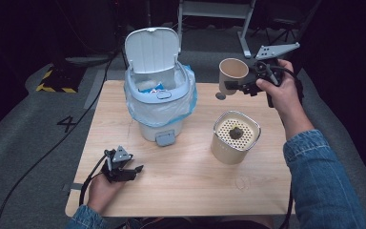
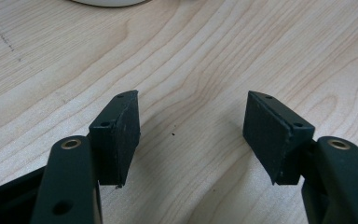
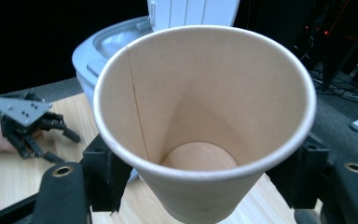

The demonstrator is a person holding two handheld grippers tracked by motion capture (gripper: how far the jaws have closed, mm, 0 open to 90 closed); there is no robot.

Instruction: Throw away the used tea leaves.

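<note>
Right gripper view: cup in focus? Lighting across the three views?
Right gripper view: paper cup sharp, background nearly black. Left gripper view: evenly lit wood tabletop, soft shadows under the open left claw. High view: table lit, surroundings dark, slightly soft.

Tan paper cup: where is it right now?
Tan paper cup sits clamped in the right tongs, lifted above the table's far right, beside the open white bin.

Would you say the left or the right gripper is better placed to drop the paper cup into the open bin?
Right: the right gripper already clamps the paper cup beside the open bin; the left gripper rests open, empty, on the table.
</note>
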